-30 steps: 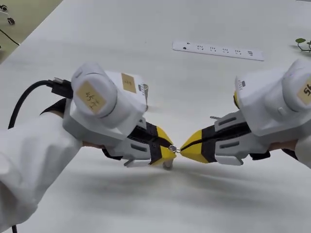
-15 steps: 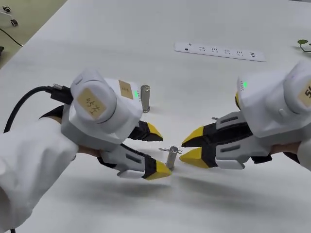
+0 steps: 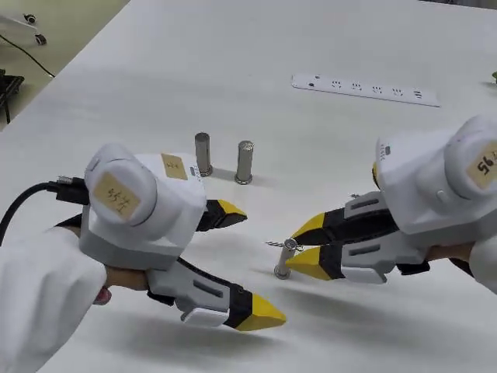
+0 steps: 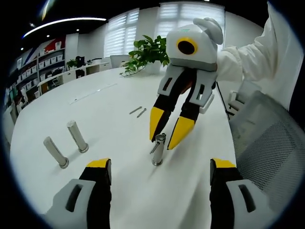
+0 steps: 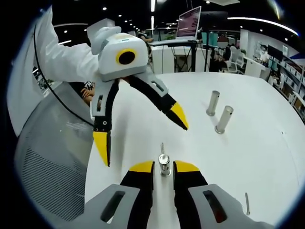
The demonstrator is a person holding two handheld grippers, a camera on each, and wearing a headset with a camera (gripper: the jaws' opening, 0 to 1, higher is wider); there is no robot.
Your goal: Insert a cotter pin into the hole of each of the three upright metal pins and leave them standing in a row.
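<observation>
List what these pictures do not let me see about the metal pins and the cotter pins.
- Near pin: whether its cotter pin goes fully through the hole; too small in the head view, foreshortened in both gripper views.
- Far left pin and far right pin: their holes, too small in all views.
- Spare cotter pins: their shape, small and blurred in the left gripper view.

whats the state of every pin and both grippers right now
Near silver metal pin: upright, thin wire cotter pin through its top hole.
Two far silver metal pins: upright, side by side, no cotter pin showing.
Left hand-held gripper: open wide, holding nothing.
Right hand-held gripper: slightly open, yellow tips flanking the near pin's top.
Two spare cotter pins: lying flat on the white table.
</observation>
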